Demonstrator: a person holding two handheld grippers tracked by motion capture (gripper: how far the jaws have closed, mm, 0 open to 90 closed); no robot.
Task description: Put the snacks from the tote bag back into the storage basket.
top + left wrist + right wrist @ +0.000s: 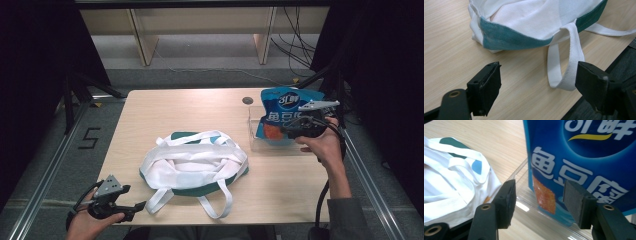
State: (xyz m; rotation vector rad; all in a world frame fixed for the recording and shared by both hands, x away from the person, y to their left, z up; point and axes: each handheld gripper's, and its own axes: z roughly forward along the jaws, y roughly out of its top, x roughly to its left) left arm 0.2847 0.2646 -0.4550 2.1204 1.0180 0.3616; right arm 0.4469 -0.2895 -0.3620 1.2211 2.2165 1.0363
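A white and green tote bag (192, 162) lies flat in the middle of the wooden table (175, 110), its straps spread out. A blue snack bag (285, 107) stands upright in a clear plastic box (257, 137) at the right. My right gripper (287, 131) is level with the snack bag's lower part. In the right gripper view its jaws (539, 192) stand open, with the snack bag (584, 157) just beyond them and untouched. My left gripper (140, 207) rests at the table's front left corner. It is open (539, 75), and a white strap loop (571, 65) lies near its right jaw.
A small round grommet (247, 100) is set in the table near the far edge. Beyond the table stand wooden furniture legs (142, 45), and cables (295, 45) lie on the floor. The table's front edge (599, 62) runs close to the strap loop.
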